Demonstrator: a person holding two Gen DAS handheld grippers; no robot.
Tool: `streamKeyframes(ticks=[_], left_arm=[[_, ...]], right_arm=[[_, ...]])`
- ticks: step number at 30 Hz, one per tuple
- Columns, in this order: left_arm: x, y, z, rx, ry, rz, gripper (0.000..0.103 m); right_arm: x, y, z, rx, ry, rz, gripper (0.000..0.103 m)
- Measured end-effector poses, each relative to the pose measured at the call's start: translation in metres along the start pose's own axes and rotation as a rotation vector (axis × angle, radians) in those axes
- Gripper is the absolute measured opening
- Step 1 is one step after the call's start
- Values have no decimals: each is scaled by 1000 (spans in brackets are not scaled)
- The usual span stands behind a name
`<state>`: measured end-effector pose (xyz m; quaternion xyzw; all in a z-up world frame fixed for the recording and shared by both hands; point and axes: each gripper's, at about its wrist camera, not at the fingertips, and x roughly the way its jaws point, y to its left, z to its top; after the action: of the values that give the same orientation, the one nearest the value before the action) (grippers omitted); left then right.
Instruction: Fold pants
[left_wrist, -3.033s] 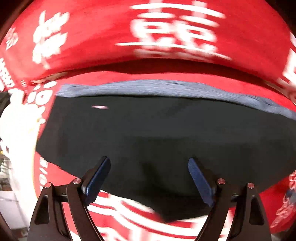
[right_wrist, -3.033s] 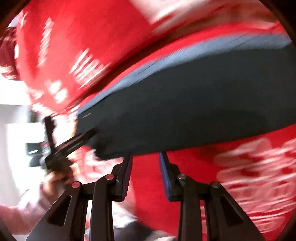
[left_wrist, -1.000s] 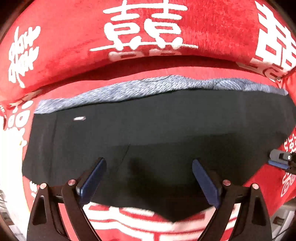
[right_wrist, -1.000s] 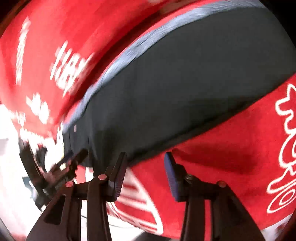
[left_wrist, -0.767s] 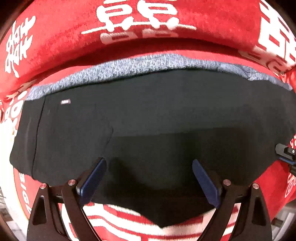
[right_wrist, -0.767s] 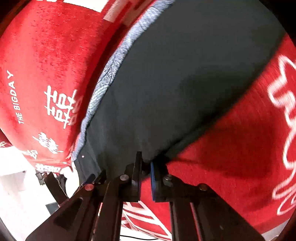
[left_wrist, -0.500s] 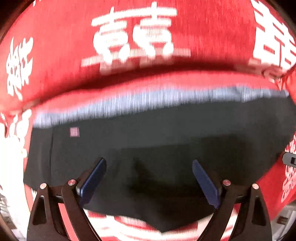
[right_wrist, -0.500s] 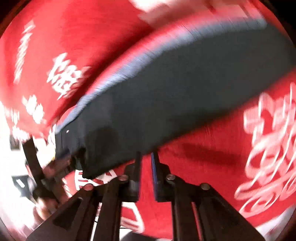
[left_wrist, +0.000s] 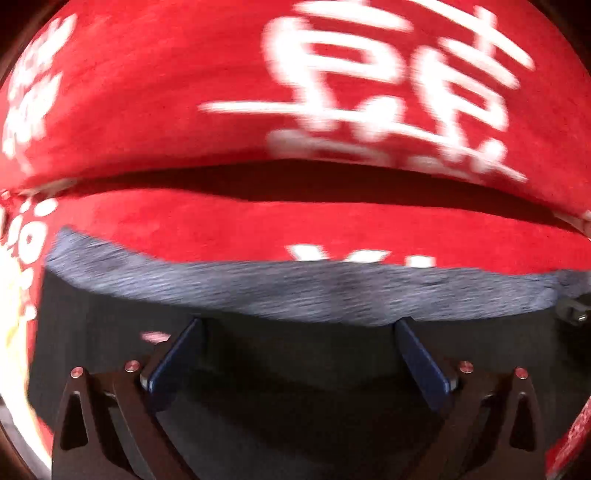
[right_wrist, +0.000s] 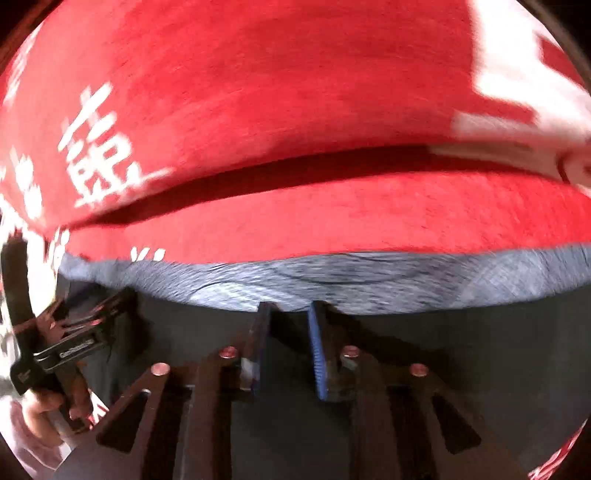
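Note:
Black pants (left_wrist: 295, 398) with a grey heathered waistband (left_wrist: 295, 291) lie flat on a red cloth (left_wrist: 258, 229). My left gripper (left_wrist: 299, 328) is open wide, low over the black fabric, fingertips near the waistband, holding nothing. In the right wrist view the pants (right_wrist: 480, 369) and waistband (right_wrist: 369, 280) fill the lower half. My right gripper (right_wrist: 288, 314) hovers over the pants with its jaws a narrow gap apart, tips at the waistband edge; I see no fabric between them. The left gripper (right_wrist: 92, 332) and the hand holding it show at the left.
A red cushion with white characters (left_wrist: 332, 92) rises behind the pants, with a dark crease under it. It also shows in the right wrist view (right_wrist: 295, 92). A bright pale area lies past the cloth's left edge (left_wrist: 11, 295).
Both grippers have moved forward over the pants to the waistband. The right gripper, shut half a second ago, now shows a narrow gap. The left stays open.

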<state>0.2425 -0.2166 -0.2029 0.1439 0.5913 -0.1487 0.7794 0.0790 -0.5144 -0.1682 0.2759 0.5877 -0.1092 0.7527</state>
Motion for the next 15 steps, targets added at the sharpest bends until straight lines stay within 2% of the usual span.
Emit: streamKeyframes(ticks=[3, 4, 6, 8, 10, 12, 13, 15], left_arm=[[-21, 36, -12, -4, -38, 42, 103], [-28, 50, -17, -8, -48, 61, 103], [-37, 78, -31, -21, -61, 103, 103], [-39, 104, -46, -32, -57, 147, 103], [-32, 119, -59, -46, -27, 163, 103], [-20, 137, -70, -88, 9, 137, 103], [-15, 141, -67, -111, -3, 98, 103], [-15, 145, -72, -110, -24, 80, 103]], right_arm=[[-9, 10, -1, -15, 21, -43, 23], [-11, 18, -1, -23, 27, -14, 26], [-14, 51, 1, -82, 44, 133, 26], [-11, 97, 2, -203, 68, 206, 26], [-1, 155, 5, -336, 86, 283, 31], [11, 203, 8, -409, 101, 333, 51], [20, 230, 12, -443, 111, 359, 54], [39, 273, 17, -502, 132, 380, 56]])
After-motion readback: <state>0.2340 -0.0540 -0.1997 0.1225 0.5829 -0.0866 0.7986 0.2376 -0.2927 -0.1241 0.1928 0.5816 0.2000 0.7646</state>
